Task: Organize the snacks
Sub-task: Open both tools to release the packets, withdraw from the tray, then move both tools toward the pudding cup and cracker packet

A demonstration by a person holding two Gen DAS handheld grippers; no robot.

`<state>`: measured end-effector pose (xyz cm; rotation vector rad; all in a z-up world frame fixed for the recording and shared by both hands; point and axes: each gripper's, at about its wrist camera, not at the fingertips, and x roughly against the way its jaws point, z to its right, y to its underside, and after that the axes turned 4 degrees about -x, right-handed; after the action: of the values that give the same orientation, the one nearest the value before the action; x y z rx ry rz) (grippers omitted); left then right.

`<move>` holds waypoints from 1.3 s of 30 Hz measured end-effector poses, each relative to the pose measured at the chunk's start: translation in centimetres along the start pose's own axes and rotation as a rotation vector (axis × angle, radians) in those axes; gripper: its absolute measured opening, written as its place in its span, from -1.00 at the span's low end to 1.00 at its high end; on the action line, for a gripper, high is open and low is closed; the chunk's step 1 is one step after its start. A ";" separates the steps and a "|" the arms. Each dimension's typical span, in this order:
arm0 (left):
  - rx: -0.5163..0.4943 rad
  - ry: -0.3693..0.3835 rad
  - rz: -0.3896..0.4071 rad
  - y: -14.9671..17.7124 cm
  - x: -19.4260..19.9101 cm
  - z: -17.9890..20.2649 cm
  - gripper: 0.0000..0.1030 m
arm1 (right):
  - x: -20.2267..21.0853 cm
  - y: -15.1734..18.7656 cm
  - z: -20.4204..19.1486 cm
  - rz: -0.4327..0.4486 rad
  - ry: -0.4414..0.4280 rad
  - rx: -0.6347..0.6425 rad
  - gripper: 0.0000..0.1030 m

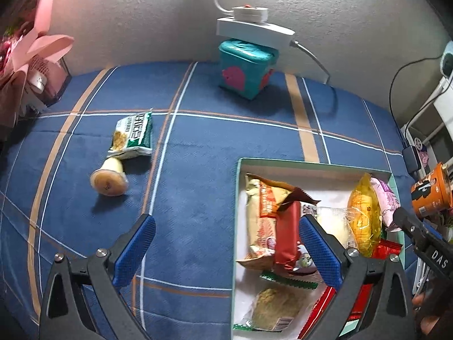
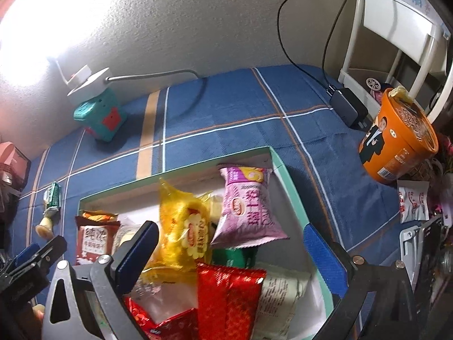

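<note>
We see a textured white plaster wall (image 1: 127, 14) behind a blue plaid bedsheet (image 1: 198, 170), with a white slatted chair (image 2: 396, 28) at the right.

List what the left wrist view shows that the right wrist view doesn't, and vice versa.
Left wrist only: the pink bow at far left, and a round cake packet in the near corner of the box.

Right wrist only: the white packet beside the orange noodle cup, and the white rack.

Both: the teal-rimmed snack box, yellow packet, purple packet, green snack packet and jelly cup on the blue plaid cloth, and the teal tin.
</note>
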<state>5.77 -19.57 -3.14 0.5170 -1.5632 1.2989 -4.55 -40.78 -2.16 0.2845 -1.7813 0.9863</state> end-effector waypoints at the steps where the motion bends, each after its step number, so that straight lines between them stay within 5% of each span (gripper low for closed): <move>1: 0.013 0.002 0.000 0.0 0.2 -0.5 0.96 | 0.1 0.1 -0.3 -0.004 -0.003 0.004 1.00; 10: 0.085 -0.043 0.026 -0.1 1.8 -4.1 0.96 | 1.9 1.3 -3.3 0.001 -0.024 0.068 1.00; 21: 0.042 -0.152 0.053 -0.1 2.9 -8.4 0.96 | 2.8 2.3 -6.9 -0.008 -0.058 0.104 1.00; 39: 0.139 -0.280 0.010 0.9 2.9 -17.9 0.96 | 2.2 4.5 -17.6 -0.035 -0.171 0.204 1.00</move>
<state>11.28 -2.26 -2.39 0.8075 -1.7115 1.3950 3.49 -24.49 -0.19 0.5408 -1.8235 1.1490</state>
